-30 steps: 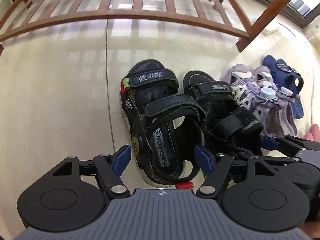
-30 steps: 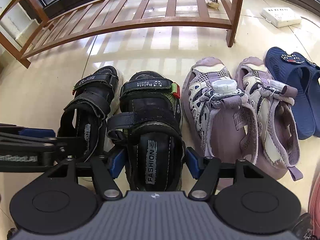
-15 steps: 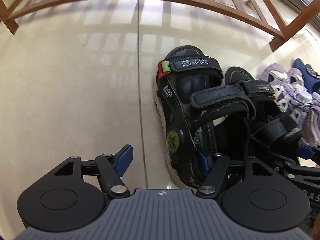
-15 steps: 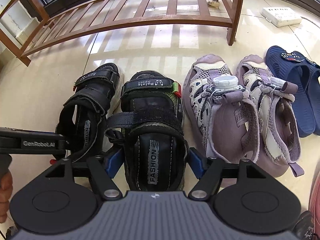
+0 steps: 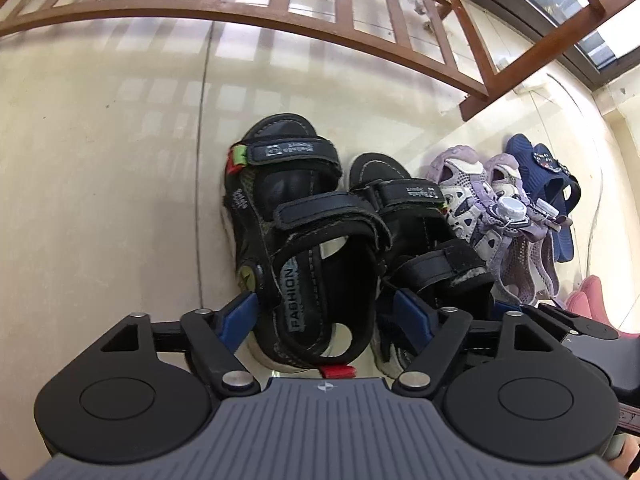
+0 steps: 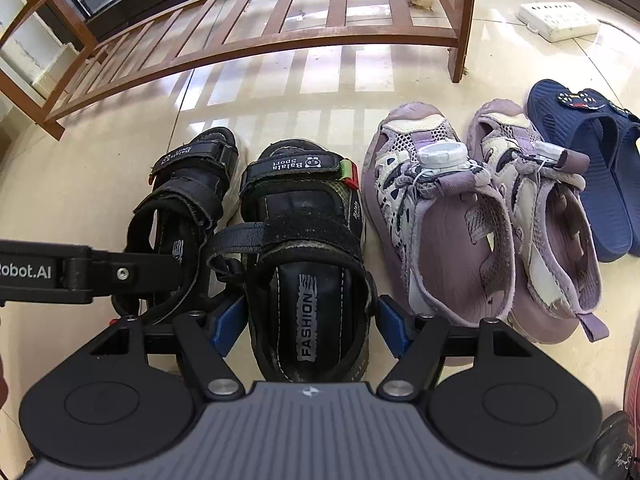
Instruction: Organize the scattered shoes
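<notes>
- Left hand-held gripper (image 5: 326, 314): jaws opening, straddling heel of left black sandal (image 5: 308, 240) at 12 o'clock.
- Right hand-held gripper (image 6: 308, 326): jaws spread, not squeezing; right black sandal (image 6: 308, 248) heel between, on floor (image 6: 100, 184).

Two black hand-held grippers with blue finger pads

Each gripper, left gripper (image 5: 325, 312) and right gripper (image 6: 308, 322), has a ridged grey body, two round black discs, black link bars with shiny silver screws, and blue pads (image 5: 239, 317) on its fingers. White letters reading "Robot.AI" run along the left one's side.
</notes>
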The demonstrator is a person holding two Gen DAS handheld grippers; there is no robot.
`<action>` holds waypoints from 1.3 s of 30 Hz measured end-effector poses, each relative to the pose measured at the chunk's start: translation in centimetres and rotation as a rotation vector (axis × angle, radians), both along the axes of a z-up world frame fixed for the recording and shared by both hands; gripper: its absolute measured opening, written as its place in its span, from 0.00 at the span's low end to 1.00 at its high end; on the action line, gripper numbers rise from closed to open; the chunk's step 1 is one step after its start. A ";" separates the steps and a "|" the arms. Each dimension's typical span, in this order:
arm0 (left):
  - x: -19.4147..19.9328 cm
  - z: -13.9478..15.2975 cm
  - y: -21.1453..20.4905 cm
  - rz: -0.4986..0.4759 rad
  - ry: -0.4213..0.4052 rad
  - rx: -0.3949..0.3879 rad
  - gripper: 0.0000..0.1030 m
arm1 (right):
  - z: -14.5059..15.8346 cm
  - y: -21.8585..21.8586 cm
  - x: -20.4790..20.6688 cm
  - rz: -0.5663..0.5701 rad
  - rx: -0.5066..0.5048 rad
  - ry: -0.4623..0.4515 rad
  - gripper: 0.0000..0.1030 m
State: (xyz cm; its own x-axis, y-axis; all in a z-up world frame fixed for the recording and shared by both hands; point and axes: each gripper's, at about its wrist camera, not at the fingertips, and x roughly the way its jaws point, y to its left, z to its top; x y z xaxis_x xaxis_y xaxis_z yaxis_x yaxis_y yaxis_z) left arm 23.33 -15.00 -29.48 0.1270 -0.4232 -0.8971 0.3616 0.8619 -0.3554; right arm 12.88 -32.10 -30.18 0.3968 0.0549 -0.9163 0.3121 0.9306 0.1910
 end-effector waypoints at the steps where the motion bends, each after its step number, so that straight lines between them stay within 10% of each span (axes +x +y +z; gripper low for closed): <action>1: -0.1 0.1 0.0 0.000 -0.002 -0.002 0.76 | 0.0 0.0 -0.1 0.001 0.000 -0.001 0.73; 17: -1.0 0.7 -2.6 -0.060 -0.069 0.108 0.80 | 0.0 -0.2 -0.3 0.002 0.014 -0.001 0.73; 39: 0.7 1.5 -1.9 -0.029 0.038 0.051 0.93 | 0.1 -0.3 -0.3 0.000 0.019 0.012 0.73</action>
State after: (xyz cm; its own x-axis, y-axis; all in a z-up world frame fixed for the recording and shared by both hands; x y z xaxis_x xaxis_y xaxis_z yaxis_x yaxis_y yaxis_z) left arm 24.06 -16.85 -27.97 0.0812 -0.3801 -0.9214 0.3738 0.8686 -0.3254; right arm 12.58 -32.39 -30.03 0.3858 0.0722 -0.9198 0.3143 0.9270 0.2046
